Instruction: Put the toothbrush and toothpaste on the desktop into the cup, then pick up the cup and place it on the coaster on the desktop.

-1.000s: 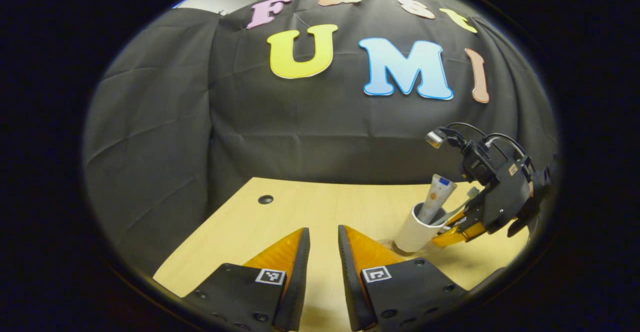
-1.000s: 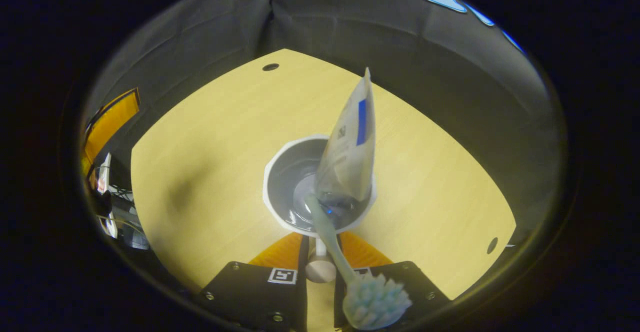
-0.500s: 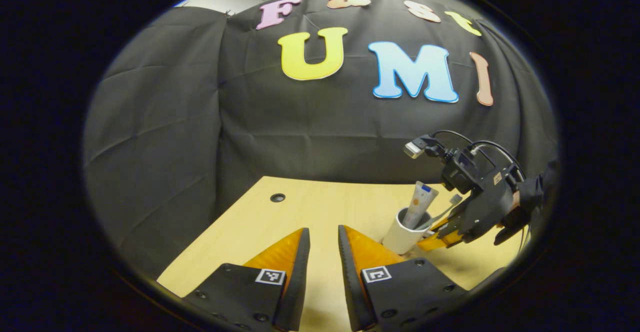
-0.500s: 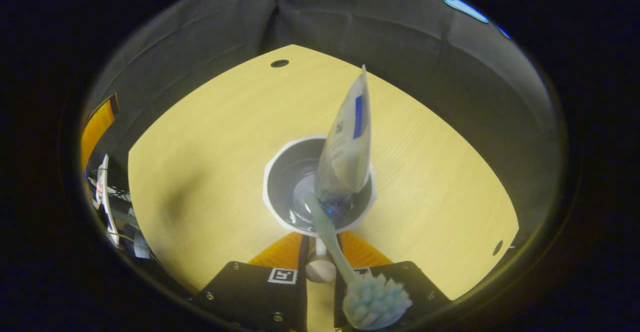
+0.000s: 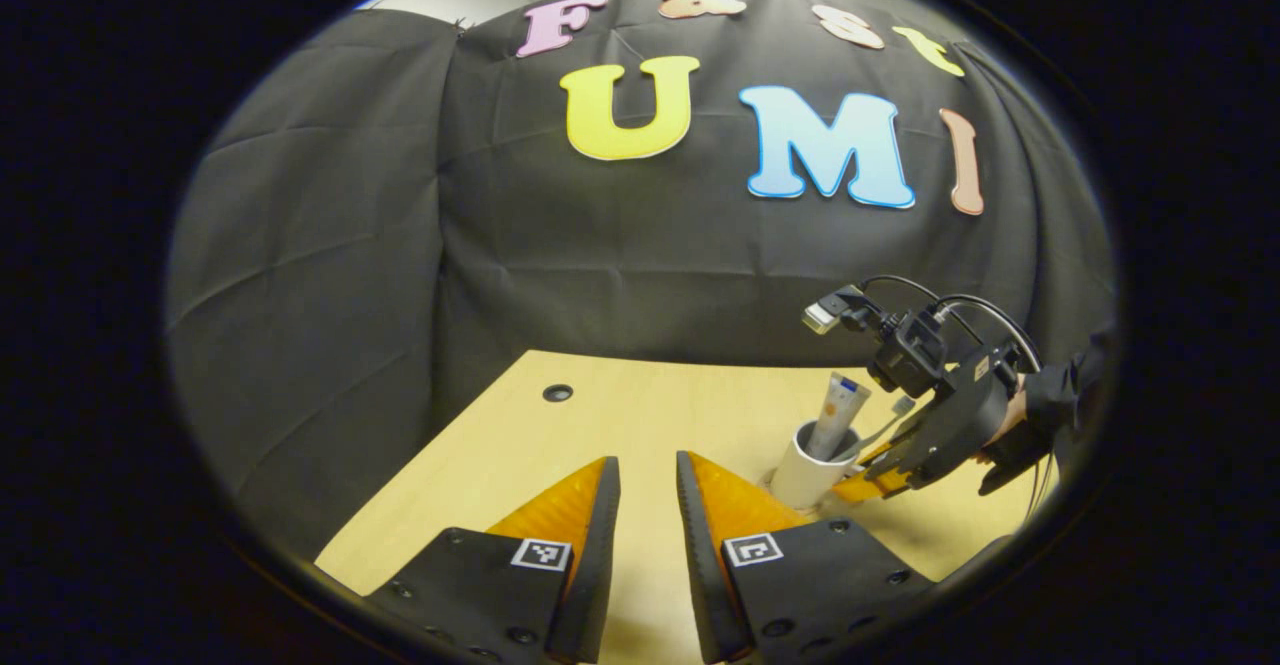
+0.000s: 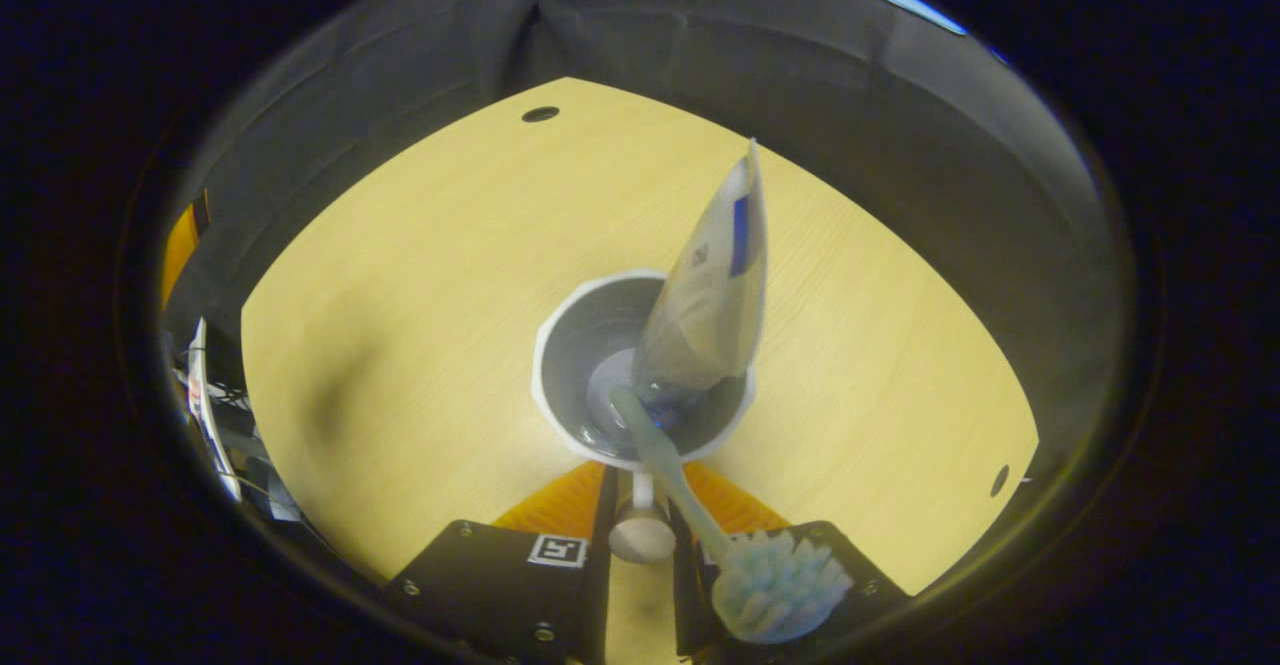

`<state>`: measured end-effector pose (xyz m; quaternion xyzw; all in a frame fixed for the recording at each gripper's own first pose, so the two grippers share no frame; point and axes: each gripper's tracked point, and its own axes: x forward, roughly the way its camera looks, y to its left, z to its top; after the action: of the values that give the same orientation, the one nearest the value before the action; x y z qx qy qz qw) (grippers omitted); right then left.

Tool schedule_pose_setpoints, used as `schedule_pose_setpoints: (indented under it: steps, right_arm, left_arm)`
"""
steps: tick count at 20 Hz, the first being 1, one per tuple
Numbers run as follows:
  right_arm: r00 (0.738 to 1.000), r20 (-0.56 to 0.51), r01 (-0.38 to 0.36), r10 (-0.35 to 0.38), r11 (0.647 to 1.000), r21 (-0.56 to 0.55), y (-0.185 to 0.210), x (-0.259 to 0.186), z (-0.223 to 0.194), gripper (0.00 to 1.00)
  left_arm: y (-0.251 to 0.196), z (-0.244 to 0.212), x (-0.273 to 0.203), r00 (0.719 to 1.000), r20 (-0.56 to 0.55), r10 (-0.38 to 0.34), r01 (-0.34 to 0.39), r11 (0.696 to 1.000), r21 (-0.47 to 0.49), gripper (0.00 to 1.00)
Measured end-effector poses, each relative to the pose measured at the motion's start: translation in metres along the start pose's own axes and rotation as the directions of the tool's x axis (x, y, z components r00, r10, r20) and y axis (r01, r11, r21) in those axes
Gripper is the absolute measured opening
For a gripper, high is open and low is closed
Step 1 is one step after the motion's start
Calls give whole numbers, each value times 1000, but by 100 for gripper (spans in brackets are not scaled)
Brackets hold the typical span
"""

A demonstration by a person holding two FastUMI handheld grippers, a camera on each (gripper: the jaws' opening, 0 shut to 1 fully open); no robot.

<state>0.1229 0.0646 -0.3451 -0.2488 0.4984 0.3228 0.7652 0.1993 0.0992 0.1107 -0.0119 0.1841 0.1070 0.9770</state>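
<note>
A white cup (image 6: pixel 570 355) holds the toothpaste tube (image 6: pixel 715 295) upright and the pale green toothbrush (image 6: pixel 775 585), bristles up, leaning toward the camera. My right gripper (image 6: pixel 642 475) is shut on the cup's handle (image 6: pixel 640 535). In the left gripper view the cup (image 5: pixel 805 470) with the tube (image 5: pixel 835 415) stands at the right, the right gripper (image 5: pixel 880 470) clamped to its side; my left finger hides the cup's base. My left gripper (image 5: pixel 645 470) sits low over the desk, a narrow gap between its fingers and nothing in it.
The light wooden desktop (image 6: pixel 420 245) has cable holes at its far corner (image 6: pixel 540 114) and right edge (image 6: pixel 1000 480). A dark sleeve (image 5: pixel 1050 395) holds the right gripper. Black cloth walls close the back and sides. Cables and gear hang past the desk's left edge (image 6: pixel 215 415).
In the left gripper view the cup and right gripper have drifted left and grown smaller, farther off. In the right gripper view the left gripper's orange finger has slid toward the left edge.
</note>
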Motion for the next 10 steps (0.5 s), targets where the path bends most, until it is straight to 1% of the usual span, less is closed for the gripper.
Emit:
schedule_pose_setpoints:
  steps: [1,2,6,8,9,10]
  right_arm:
    - [1000,6,8,-8,1000,0,-2,0,1,26]
    - [1000,14,11,-11,1000,5,-1,-1,1,29]
    - [999,37,18,-19,999,32,0,-2,1,29]
    - [998,64,24,-27,999,38,-1,-10,4,29]
    - [997,73,29,-32,999,41,-1,-15,4,27]
    - [995,88,34,-38,999,42,-1,-22,6,27]
  left_arm:
    - [-2,2,0,1000,3,-6,6,1000,4,41]
    - [-4,2,0,1000,5,-14,14,1000,7,41]
    - [-12,6,-3,999,10,-38,38,999,18,41]
    - [-15,8,-4,999,13,-50,50,998,23,41]
    - [-18,8,-4,998,14,-57,57,998,24,43]
    - [-21,9,-6,998,14,-65,65,998,25,45]
